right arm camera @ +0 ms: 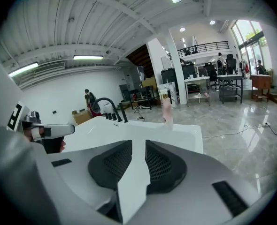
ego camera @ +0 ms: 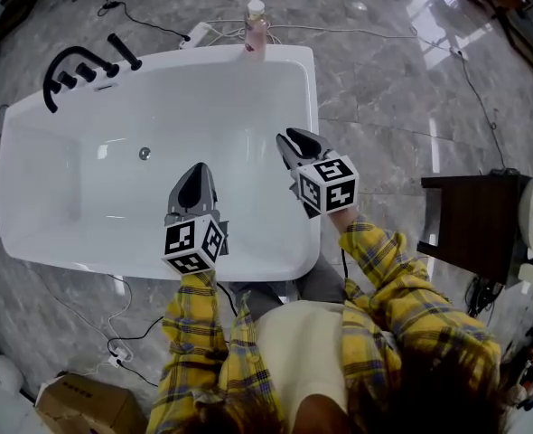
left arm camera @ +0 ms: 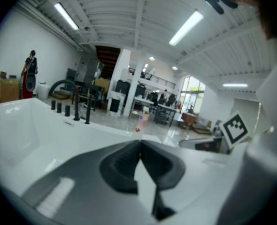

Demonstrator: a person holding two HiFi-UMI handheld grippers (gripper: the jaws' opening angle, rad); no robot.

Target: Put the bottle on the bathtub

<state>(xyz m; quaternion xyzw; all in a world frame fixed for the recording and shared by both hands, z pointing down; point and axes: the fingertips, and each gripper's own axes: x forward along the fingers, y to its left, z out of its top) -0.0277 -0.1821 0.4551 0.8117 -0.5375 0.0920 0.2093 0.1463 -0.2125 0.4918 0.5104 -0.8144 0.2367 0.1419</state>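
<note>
A pink bottle (ego camera: 255, 27) with a white cap stands upright on the far rim of the white bathtub (ego camera: 32, 233). It also shows in the left gripper view as a bottle (left arm camera: 142, 121) and in the right gripper view as a bottle (right arm camera: 166, 108), far ahead of both. My left gripper (ego camera: 197, 172) hovers over the tub's near half, its jaws touching at the tips (left arm camera: 139, 143), with nothing held. My right gripper (ego camera: 294, 138) hangs over the tub's right rim, and a narrow gap shows between its jaws (right arm camera: 138, 144), which hold nothing.
A black faucet set (ego camera: 77, 66) stands on the tub's far left corner. A white power strip (ego camera: 197, 33) and cables lie on the marble floor behind the tub. A dark wooden stand (ego camera: 479, 220) is at the right, and a cardboard box (ego camera: 86, 405) at the near left.
</note>
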